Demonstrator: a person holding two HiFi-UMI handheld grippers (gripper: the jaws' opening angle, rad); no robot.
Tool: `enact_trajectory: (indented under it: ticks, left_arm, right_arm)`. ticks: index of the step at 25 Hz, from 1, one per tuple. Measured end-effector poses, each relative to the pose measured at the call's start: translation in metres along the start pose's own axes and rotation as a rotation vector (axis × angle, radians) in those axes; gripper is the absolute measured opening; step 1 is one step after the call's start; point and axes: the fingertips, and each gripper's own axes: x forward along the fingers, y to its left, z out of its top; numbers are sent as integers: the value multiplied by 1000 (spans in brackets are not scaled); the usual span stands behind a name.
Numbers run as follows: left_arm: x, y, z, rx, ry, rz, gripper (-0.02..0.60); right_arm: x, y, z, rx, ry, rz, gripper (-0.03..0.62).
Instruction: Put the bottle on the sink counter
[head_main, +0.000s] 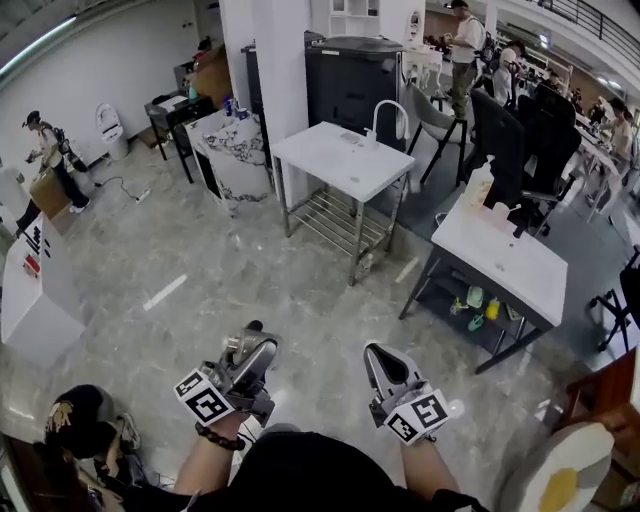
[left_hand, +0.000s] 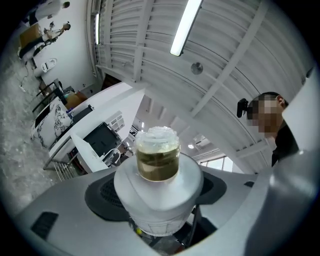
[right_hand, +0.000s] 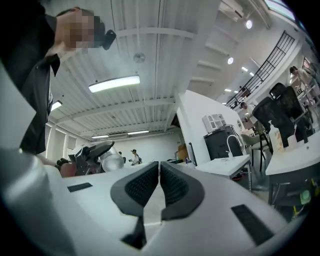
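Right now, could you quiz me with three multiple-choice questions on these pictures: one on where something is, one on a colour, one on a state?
1. Where is the bottle?
A) on the floor
B) between the jaws of the left gripper
C) on a chair

2. What colour is the top of the sink counter with the curved tap?
A) black
B) red
C) white

3. How do the jaws of the right gripper stand?
A) closed on nothing
B) wide open
C) clamped on a cup

Answers:
1 B: the left gripper view shows the bottle clamped between its jaws, off the ground.
2 C: in the head view the counter top is plain white.
3 A: in the right gripper view the dark pads meet with nothing between them.
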Motion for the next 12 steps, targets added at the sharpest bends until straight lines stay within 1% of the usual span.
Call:
enact_trajectory:
  ticks: [3, 5, 9, 12]
  left_arm:
    - [-1, -5, -5, 13, 5, 11, 351]
    - [2, -2, -5, 22, 7, 27, 351]
    - [14, 22, 3, 22, -1, 64, 351]
    - [22, 44, 10, 13, -12, 67, 351]
  right_arm:
    - [-1, -9, -4, 45, -19, 0, 33]
    - [3, -18, -5, 70, -14, -9, 34]
    - [26, -36, -14, 85, 23, -7, 34]
    - [47, -45, -16, 88, 41, -7, 34]
